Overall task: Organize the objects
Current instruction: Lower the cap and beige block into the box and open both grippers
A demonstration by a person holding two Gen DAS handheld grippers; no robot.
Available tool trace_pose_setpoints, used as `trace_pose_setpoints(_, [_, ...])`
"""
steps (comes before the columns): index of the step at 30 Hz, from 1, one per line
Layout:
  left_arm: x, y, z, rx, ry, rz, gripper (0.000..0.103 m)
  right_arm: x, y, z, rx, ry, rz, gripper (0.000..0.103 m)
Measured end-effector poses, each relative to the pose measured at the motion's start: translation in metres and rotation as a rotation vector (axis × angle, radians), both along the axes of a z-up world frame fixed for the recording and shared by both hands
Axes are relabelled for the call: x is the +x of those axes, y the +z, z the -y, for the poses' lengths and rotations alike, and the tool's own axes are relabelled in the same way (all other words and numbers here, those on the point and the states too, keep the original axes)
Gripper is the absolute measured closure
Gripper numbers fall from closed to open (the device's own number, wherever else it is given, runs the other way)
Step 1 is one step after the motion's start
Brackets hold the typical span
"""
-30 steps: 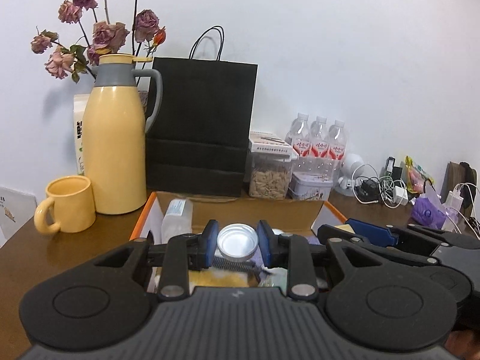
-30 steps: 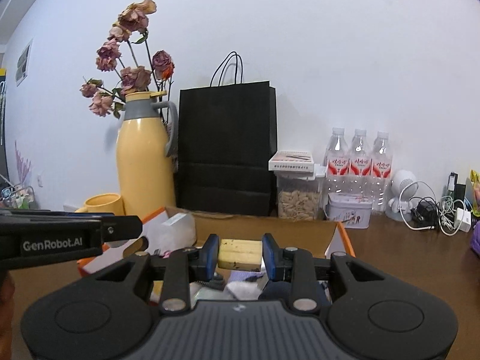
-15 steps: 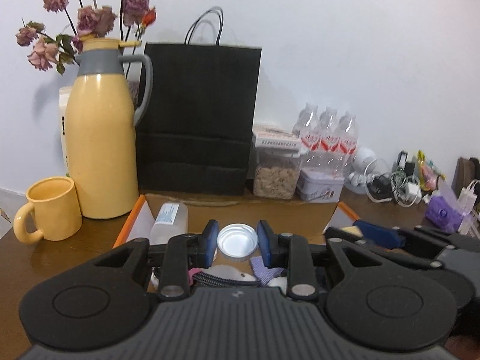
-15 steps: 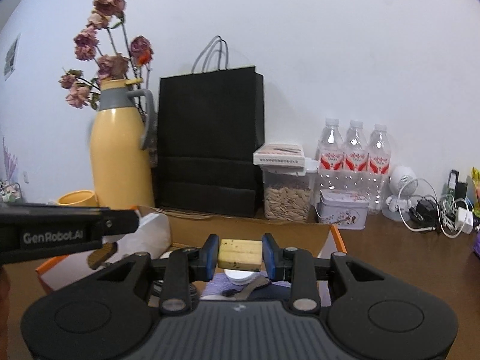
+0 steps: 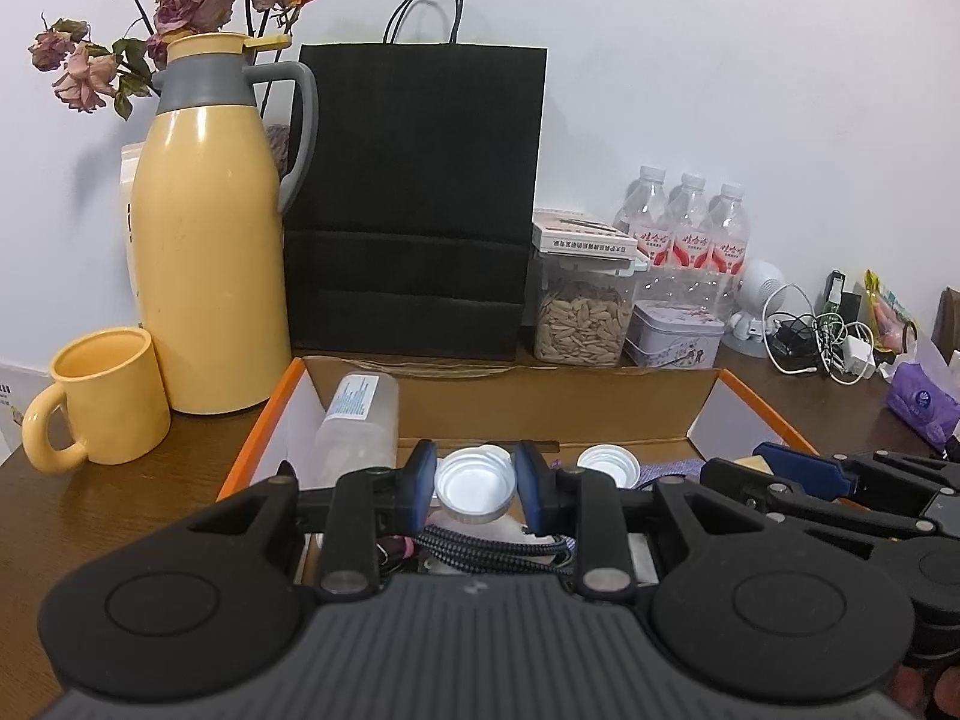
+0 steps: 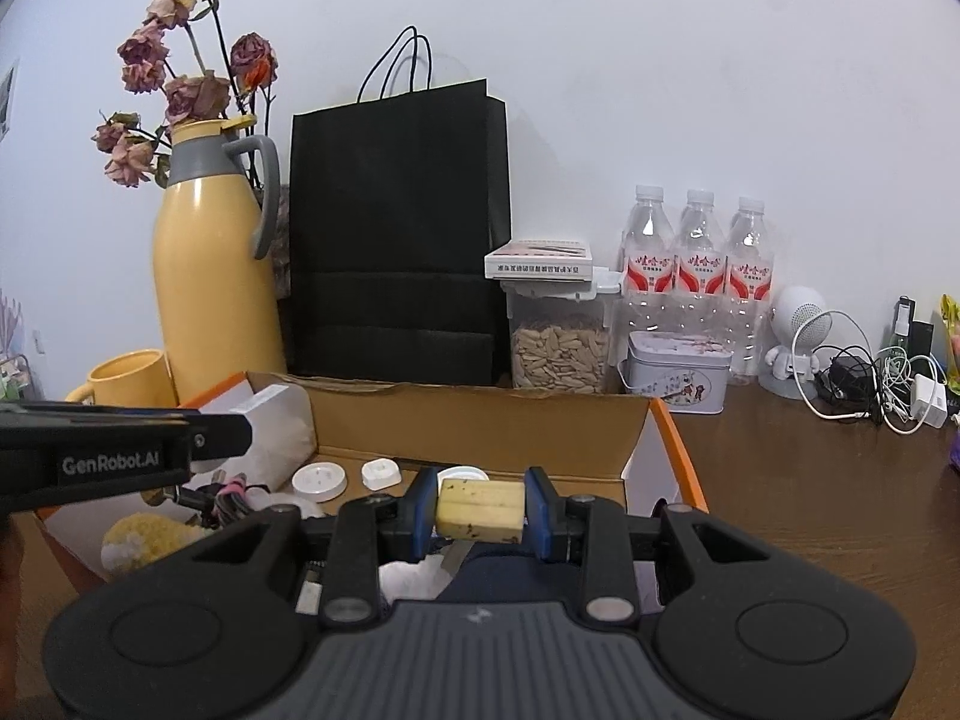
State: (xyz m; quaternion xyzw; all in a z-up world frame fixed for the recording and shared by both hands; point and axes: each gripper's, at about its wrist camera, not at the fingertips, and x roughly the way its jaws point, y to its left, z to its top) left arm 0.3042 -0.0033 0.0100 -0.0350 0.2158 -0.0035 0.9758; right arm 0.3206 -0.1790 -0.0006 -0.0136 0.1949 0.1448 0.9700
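1. Left wrist view: the left gripper (image 5: 474,483) is clenched on a small round lid (image 5: 475,487), its blue pads pressing on either side. It hangs over the open cardboard box (image 5: 558,405) with orange edges, which sits on the brown table (image 5: 120,498).
2. Inside the box, a clear bottle (image 5: 360,420) lies along the left wall, a white cap (image 5: 601,463) lies just right of the held lid, and a braided cable (image 5: 480,543) shows under the pads.
3. Behind the box stand a yellow jug (image 5: 210,252), a yellow mug (image 5: 99,399), a black paper bag (image 5: 414,204), a jar of seeds (image 5: 579,324) and a small tin (image 5: 672,336). The right gripper (image 5: 798,468) reaches in from the right edge.
4. Right wrist view: the right gripper (image 6: 480,507) grasps a yellowish block (image 6: 480,507), perhaps a sponge, though I cannot tell for sure. It is held above the near part of the box (image 6: 480,420).
5. On the box floor lie two white round pieces (image 6: 319,480) and a yellow fluffy thing (image 6: 144,540). The left gripper's body (image 6: 114,456) crosses in from the left.
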Motion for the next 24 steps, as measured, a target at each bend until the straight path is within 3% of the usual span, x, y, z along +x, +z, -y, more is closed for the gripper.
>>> trace_pose_setpoints(3, [0.000,0.000,0.000,0.000,0.008,0.001,0.070,0.001,-0.001,0.003,0.004,-0.006,-0.013,0.072])
trace_pose_setpoints(5, [-0.001,0.001,-0.003,-0.010,0.016,0.004,0.050,0.000,-0.001,0.006,0.008,-0.019,-0.016,0.068])
trace_pose_setpoints(6, [-0.001,0.002,-0.004,-0.014,0.025,0.008,0.023,-0.001,-0.001,0.007,0.009,-0.025,-0.017,0.054])
trace_pose_setpoints(7, [-0.002,0.003,-0.005,-0.017,0.037,0.020,0.002,-0.001,-0.001,0.009,0.010,-0.031,-0.015,0.031])
trace_pose_setpoints(9, [-0.005,0.005,-0.007,-0.025,0.050,0.055,0.000,-0.005,0.000,0.011,0.010,-0.046,0.003,0.005])
trace_pose_setpoints(10, [-0.006,0.006,-0.008,-0.028,0.053,0.058,0.000,-0.006,0.001,0.012,0.012,-0.048,0.013,0.002])
trace_pose_setpoints(24, [-0.002,0.003,-0.007,-0.029,0.062,0.028,0.000,-0.011,0.004,0.011,0.009,-0.047,0.024,0.000])
